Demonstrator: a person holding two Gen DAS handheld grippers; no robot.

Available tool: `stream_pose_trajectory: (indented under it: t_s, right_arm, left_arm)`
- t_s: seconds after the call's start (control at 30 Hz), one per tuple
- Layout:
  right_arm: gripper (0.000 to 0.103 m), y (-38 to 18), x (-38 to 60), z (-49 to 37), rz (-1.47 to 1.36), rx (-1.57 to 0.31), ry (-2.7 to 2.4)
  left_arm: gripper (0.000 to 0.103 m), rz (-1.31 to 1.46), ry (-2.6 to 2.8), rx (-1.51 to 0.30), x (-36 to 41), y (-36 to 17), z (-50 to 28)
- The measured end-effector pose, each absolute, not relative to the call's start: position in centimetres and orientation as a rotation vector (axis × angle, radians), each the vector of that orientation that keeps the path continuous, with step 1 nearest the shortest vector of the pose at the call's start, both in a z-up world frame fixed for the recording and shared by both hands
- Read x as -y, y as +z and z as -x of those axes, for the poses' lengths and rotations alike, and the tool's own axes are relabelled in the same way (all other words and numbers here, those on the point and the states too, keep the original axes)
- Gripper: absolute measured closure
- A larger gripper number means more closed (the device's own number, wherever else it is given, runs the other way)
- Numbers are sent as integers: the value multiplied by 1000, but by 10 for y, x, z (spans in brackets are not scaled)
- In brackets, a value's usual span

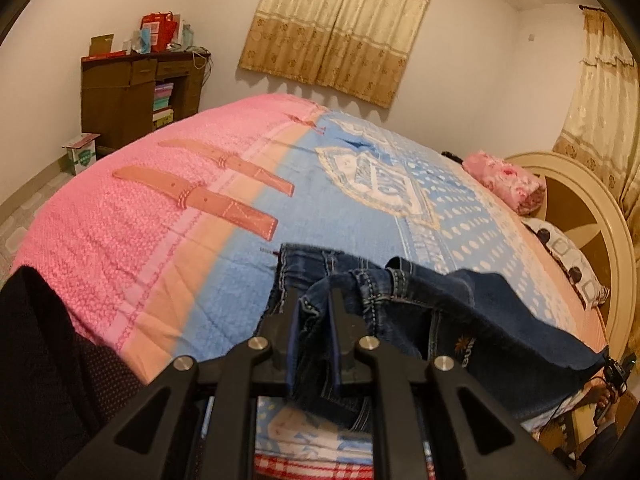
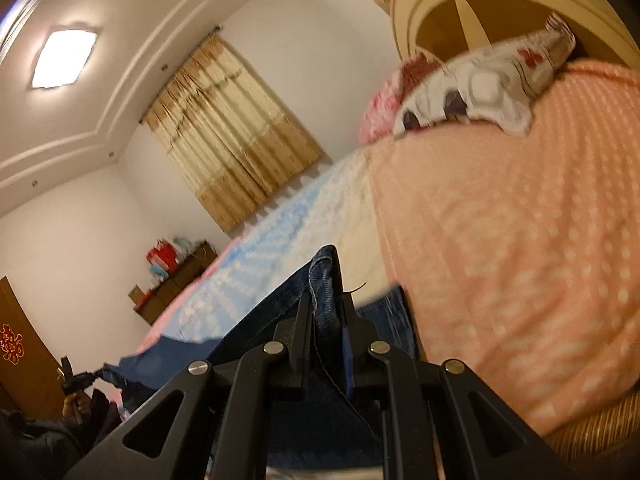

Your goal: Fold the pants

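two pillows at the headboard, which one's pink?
The rolled floral pillow, farther from the tongs. The nearer pillow is white with dark spots and lies flatter on the bedspread.

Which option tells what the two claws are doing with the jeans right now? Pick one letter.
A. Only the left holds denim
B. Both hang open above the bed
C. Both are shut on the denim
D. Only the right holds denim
C: the left claw pinches a bunch of the jeans between its fingers, and the right claw clamps a stitched denim edge.
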State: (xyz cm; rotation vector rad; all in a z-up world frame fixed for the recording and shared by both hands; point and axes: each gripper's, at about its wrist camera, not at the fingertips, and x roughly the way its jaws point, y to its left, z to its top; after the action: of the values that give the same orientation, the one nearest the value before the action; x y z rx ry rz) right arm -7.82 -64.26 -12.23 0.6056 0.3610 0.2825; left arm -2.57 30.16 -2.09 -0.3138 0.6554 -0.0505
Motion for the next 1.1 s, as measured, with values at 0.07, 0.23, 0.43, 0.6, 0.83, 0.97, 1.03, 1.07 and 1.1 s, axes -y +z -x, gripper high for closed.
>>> stream_pose_trajectory:
  t_s: [0.07,0.23,0.43,0.6,0.83,0.97,1.03,1.07,1.1]
  right_arm:
    - [91,-140,644,83,-613,-390,280]
    - [91,-175,640,88,-613,-472,256]
    - [90,-186,641,85,-622,-503,232]
    - [75,-184,639,83,-568,-548,162]
    - [58,-160,640,114,-528,-503,101]
    - [58,-123,619,132,-484,-411,91]
    - [58,-100,583,129,-414,-391,156]
    - [57,-91,563,124,-382,-390,193]
    - [57,-83,536,116,-345,-398,250]
  left_arm:
    - [87,311,-52,-667,-303,-26,30]
    - [85,281,-33,-682,-305,-33,41]
    - [84,125,48,-679,-293,-34,57]
    - [84,188,65,-675,-317,-34,78]
    - [54,249,58,-663,-316,-32,85]
    - [48,212,15,-668,-287,-27,76]
    - [48,193,-31,-680,-265,-25,72]
    - [48,184,-52,-686,-253,-25,72]
    - [47,170,-78,-690,-239,-24,71]
